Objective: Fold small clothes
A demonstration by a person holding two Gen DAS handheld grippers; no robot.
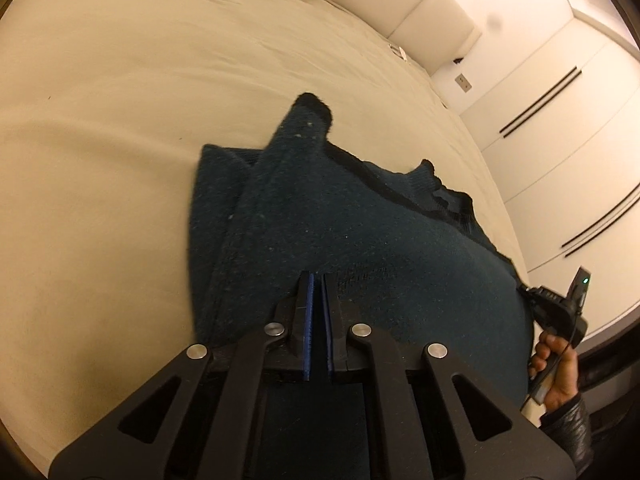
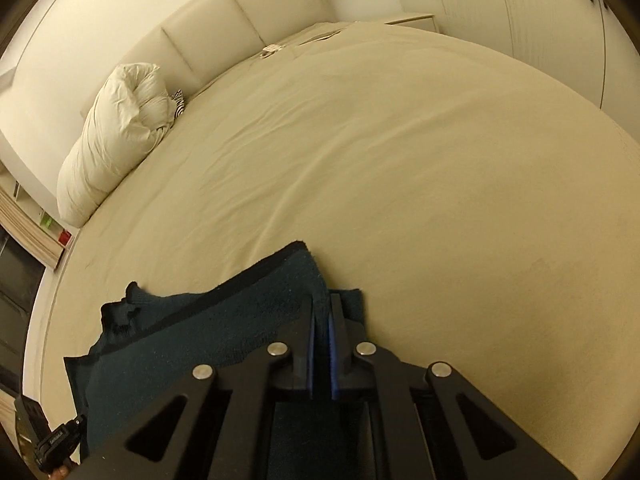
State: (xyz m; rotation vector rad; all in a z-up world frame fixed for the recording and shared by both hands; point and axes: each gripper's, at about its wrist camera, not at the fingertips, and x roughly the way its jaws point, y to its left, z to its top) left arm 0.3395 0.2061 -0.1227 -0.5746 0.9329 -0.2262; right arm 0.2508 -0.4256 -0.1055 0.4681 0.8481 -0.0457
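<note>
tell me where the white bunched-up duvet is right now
In the right wrist view the white bunched-up duvet lies at upper left, on the beige bed sheet against the cream padded headboard.

Bare bed sheet all around the sweater; bunched duvet far off by the headboard.

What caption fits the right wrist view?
Right gripper shut on the dark teal garment, on a beige bed.
</note>
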